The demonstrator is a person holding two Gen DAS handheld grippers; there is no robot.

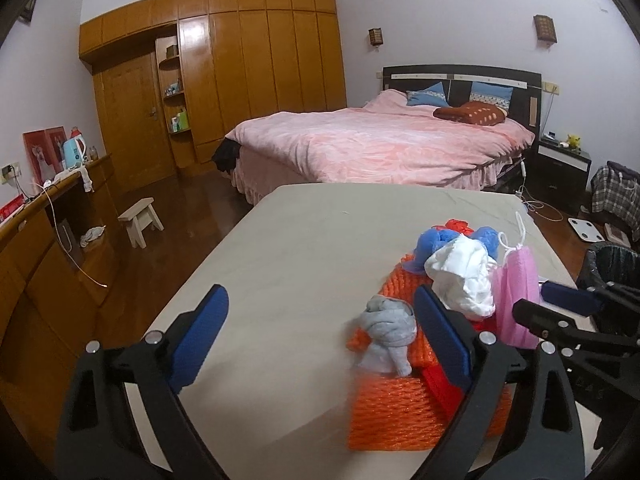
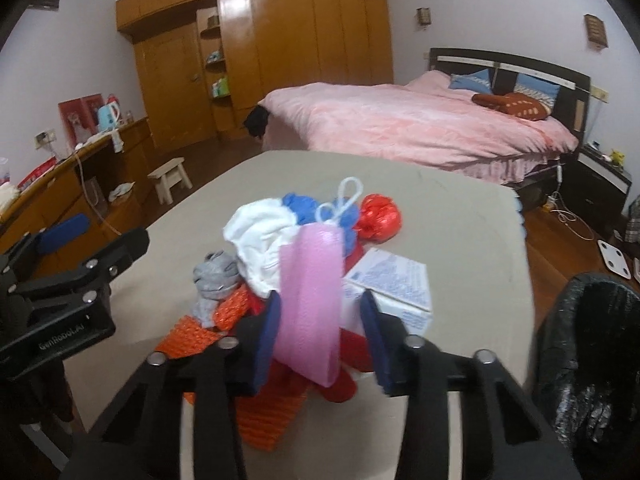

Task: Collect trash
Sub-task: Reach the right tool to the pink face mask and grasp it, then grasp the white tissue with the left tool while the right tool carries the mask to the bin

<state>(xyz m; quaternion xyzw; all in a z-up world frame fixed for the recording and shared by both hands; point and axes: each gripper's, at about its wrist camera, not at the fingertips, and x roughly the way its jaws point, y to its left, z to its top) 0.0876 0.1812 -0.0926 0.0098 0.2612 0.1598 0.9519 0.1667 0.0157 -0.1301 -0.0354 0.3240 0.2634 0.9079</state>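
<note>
A pile of trash lies on the beige table [image 1: 280,248]: orange foam netting [image 1: 412,412], a grey wad [image 1: 390,328], a white crumpled wad [image 1: 464,276], blue pieces [image 1: 434,242] and a red bag [image 2: 378,214]. A pink face mask [image 2: 310,308] stands between the fingers of my right gripper [image 2: 320,344], whose jaws are apart around it; it also shows in the left wrist view [image 1: 516,292]. My left gripper [image 1: 320,332] is open and empty, just left of the pile. A white paper box [image 2: 394,292] lies right of the pile.
A black-lined trash bin [image 2: 592,360] stands at the table's right side. Behind are a pink bed [image 1: 380,144], a wooden wardrobe [image 1: 240,60], a small stool [image 1: 142,220] and a long desk [image 1: 40,216] on the left.
</note>
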